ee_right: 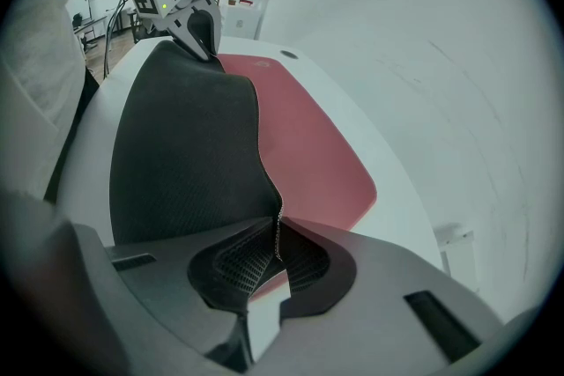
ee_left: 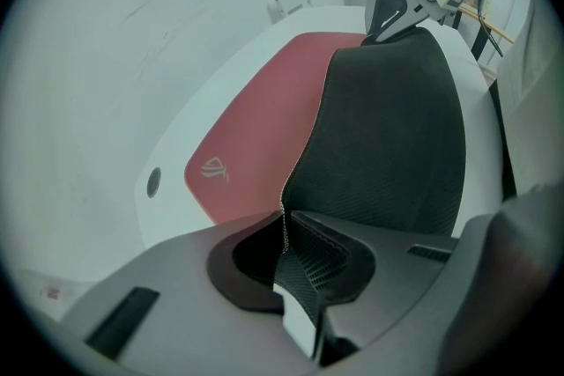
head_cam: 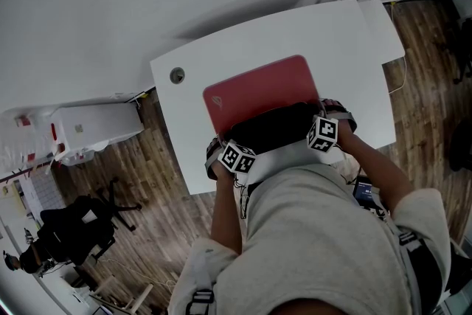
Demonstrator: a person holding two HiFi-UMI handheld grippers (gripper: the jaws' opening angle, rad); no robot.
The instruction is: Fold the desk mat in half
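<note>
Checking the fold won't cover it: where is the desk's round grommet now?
Head view: the round grommet sits near the white desk's far left corner, left of the red desk mat, not touching it.

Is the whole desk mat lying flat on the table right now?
No: the near edge of the desk mat is lifted, black underside up, corners pinched in the left gripper and right gripper.

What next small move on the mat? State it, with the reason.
Probably carry both corners toward the far edge: the left gripper and right gripper each pinch a near corner of the desk mat, lifted with its black underside showing, while most of the red lies flat.
</note>
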